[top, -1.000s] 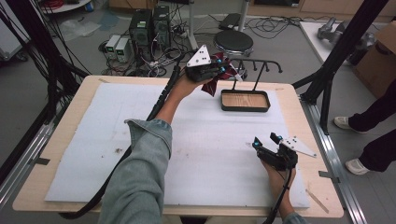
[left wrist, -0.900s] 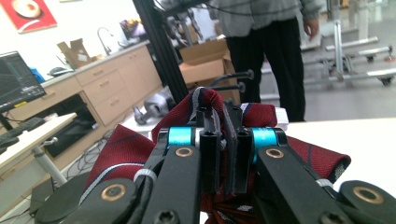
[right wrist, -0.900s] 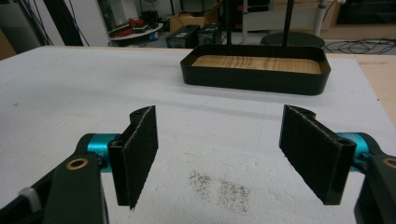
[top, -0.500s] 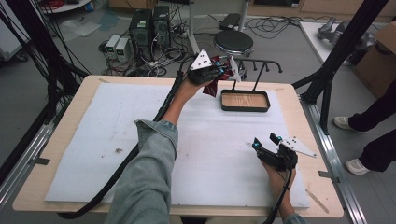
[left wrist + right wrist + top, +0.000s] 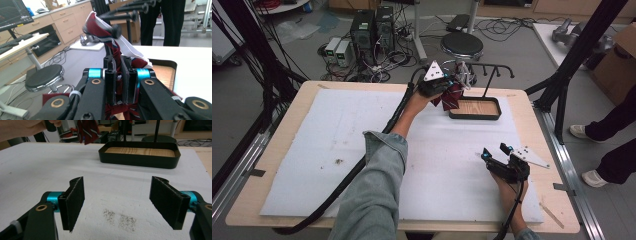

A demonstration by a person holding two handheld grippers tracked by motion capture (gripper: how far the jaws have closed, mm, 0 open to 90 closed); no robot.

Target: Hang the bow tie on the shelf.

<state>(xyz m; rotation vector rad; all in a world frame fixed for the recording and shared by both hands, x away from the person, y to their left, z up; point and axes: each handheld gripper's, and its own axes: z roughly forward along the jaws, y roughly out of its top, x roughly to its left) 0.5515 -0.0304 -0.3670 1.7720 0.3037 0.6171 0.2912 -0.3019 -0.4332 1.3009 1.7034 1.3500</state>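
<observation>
Necktie [image 5: 451, 95], dark red with pale stripes, is sitting in the upper centre of the high view, just left of the black tray [image 5: 475, 116] with the wooden floor. I am holding it with the left gripper [image 5: 447, 85]; that gripper's jaws are clamping on the fabric, as the left gripper view shows, where the necktie [image 5: 117, 53] is running up between the black pads [image 5: 110, 85] and draping over a knobbed peg of the black rack [image 5: 125, 15] at the upper centre of that frame. A white lining of the tie is showing to the right of the peg. The rack [image 5: 484, 75] is rising from the tray's far edge in the high view.

I am keeping the right gripper [image 5: 496, 152] at the lower right of the high view, resting low over the white mat [image 5: 337, 135] on the worktop [image 5: 277, 200]. Its jaws are standing wide apart with nothing between them; the right gripper view is showing the bare mat [image 5: 120, 182] between the pads [image 5: 75, 202], with the tray [image 5: 140, 158] beyond at upper centre.
</observation>
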